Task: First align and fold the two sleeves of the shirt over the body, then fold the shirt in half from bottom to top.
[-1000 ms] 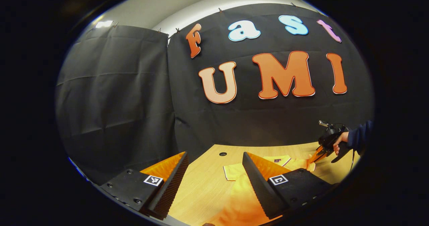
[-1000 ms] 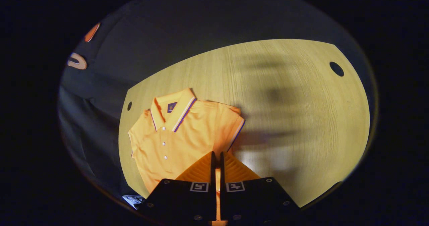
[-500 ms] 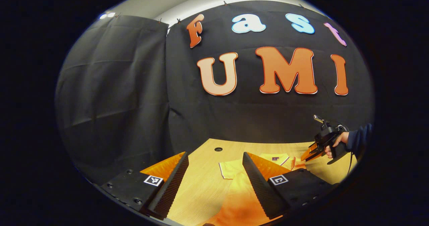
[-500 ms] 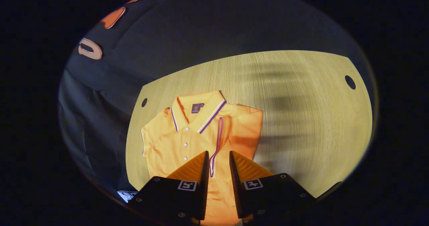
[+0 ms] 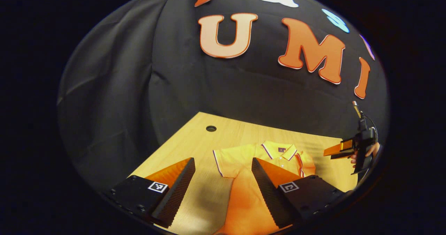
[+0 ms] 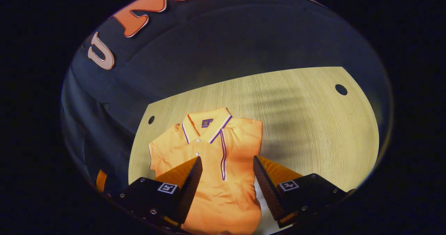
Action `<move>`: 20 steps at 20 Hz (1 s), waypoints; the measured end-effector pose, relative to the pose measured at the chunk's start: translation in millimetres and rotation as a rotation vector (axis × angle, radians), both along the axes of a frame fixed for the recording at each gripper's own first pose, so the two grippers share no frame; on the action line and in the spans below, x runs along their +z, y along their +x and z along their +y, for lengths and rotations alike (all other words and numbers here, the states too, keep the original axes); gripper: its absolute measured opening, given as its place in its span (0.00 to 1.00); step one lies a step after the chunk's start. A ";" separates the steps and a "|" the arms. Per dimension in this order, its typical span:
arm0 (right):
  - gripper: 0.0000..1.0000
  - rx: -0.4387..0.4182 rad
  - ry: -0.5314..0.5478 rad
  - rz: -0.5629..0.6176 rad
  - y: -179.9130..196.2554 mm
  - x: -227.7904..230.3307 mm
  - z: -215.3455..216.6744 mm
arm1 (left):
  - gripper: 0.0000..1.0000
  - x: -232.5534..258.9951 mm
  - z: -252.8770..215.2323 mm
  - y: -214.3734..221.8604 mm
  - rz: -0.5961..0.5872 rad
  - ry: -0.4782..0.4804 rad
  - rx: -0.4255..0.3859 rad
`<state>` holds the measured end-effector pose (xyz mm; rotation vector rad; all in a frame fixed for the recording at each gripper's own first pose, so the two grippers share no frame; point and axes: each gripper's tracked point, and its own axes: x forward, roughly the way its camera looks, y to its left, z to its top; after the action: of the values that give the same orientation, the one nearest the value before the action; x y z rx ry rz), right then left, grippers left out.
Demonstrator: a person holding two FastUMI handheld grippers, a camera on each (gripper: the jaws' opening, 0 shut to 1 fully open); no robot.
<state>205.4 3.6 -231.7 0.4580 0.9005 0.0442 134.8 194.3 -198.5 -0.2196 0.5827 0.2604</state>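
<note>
With one sleeve (image 6: 240,141) already lying over its body, the shirt (image 6: 212,179) rests flat on the table (image 6: 313,116). Both grippers, right (image 6: 225,179) and left (image 5: 223,182), hover released above it, likely ready for the far-left sleeve (image 5: 231,160).

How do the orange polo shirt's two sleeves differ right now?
In the right gripper view, the right-hand orange sleeve is folded over the orange polo shirt; the left-hand orange sleeve lies spread outward on the pale wooden table. The folded sleeve's striped cuff runs down mid-chest; the spread sleeve's cuff sits at the shirt's outer edge. Both are short, orange, stripe-trimmed.
</note>
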 end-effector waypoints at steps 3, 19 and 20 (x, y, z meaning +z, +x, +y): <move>0.92 -0.026 -0.064 -0.040 -20.2 12.9 -2.2 | 0.98 -37.9 6.8 18.8 0.184 -0.089 -0.025; 0.92 -0.250 -0.260 -0.223 -106.6 59.9 -3.5 | 0.88 -189.9 4.8 108.9 0.706 -0.210 -0.093; 0.92 -0.255 -0.271 -0.234 -110.7 63.6 -3.7 | 0.85 -196.2 8.2 114.7 0.713 -0.195 -0.092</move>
<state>94.8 -0.1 -168.1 0.3037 0.6017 -0.2506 249.4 202.5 -394.7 -0.2880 1.3250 0.1883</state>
